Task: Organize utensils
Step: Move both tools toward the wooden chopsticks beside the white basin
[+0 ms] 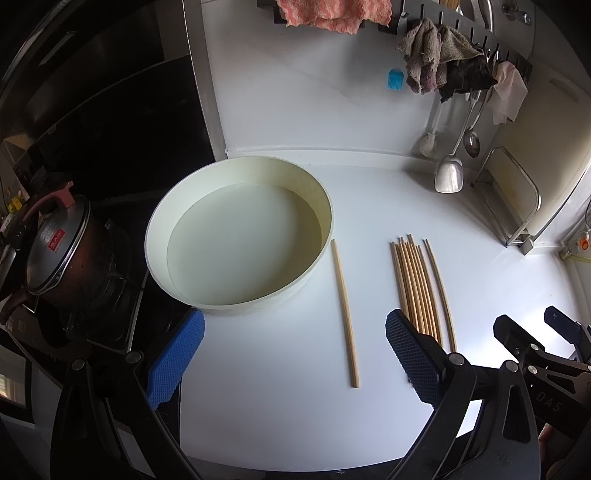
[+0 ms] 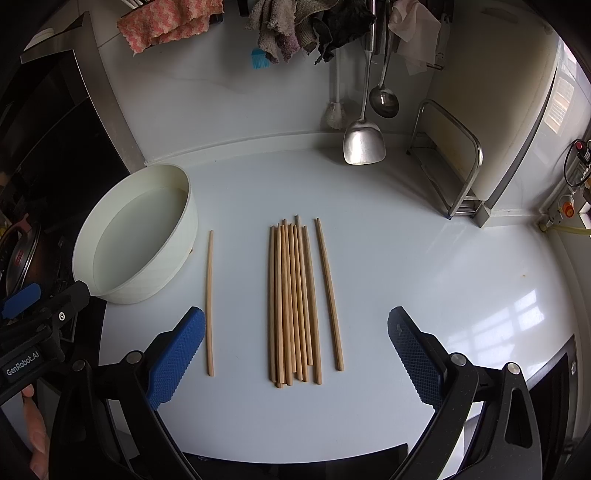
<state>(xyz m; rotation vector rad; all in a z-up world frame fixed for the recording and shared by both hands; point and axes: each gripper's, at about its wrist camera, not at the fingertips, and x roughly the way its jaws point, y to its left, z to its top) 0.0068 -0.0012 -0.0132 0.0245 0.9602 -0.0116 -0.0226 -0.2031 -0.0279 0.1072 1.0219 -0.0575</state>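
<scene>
Several wooden chopsticks [image 2: 293, 302] lie side by side in a bunch on the white counter [image 2: 424, 280]; the same bunch [image 1: 415, 284] shows in the left wrist view. A single chopstick [image 2: 209, 302] lies apart to their left, near a round cream tub [image 2: 147, 236], and another [image 2: 328, 295] lies just right of the bunch. The single chopstick [image 1: 345, 314] lies between the tub [image 1: 240, 232] and the bunch. My right gripper [image 2: 295, 354] hangs open over the near ends of the bunch, holding nothing. My left gripper [image 1: 295, 354] is open and empty, with the single chopstick's near end between its fingers.
A pot with a lid [image 1: 62, 254] sits on the dark stove at left. A metal spatula [image 2: 364, 144], a ladle [image 2: 384, 99] and cloths [image 2: 280, 33] hang at the back wall. A metal rack [image 2: 454, 162] with a cutting board stands at back right.
</scene>
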